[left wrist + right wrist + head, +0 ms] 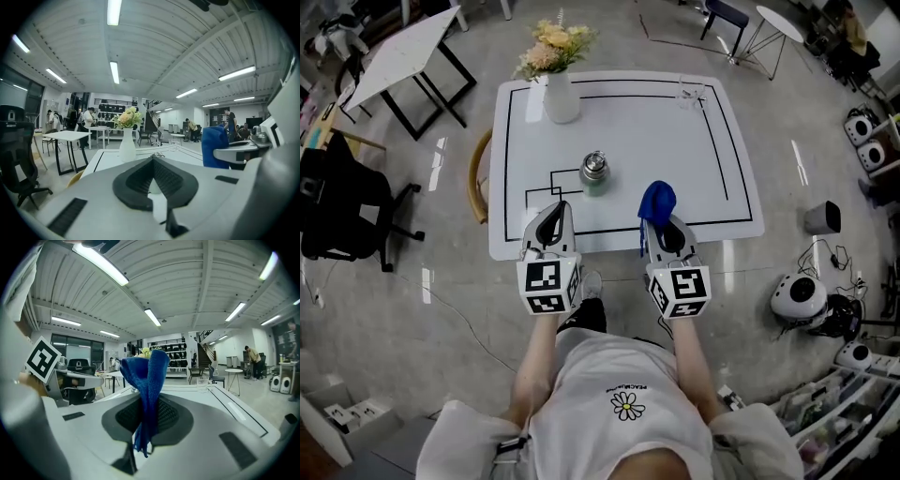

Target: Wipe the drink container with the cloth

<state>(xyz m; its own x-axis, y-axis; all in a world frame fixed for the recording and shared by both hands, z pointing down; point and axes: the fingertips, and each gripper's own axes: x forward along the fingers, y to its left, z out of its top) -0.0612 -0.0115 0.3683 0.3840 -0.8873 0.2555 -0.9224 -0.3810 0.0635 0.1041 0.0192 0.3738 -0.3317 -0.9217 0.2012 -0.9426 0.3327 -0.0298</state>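
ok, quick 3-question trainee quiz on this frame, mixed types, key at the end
1. True or false: the right gripper has its jaws shut on the blue cloth.
2. Multiple choice: the drink container is A) upright on the table, beyond the gripper tips, B) lying on its side, C) on the floor.
3. Fill in: the flowers stand in a white ____.

Key: 1 true; 2 A; 3 vase.
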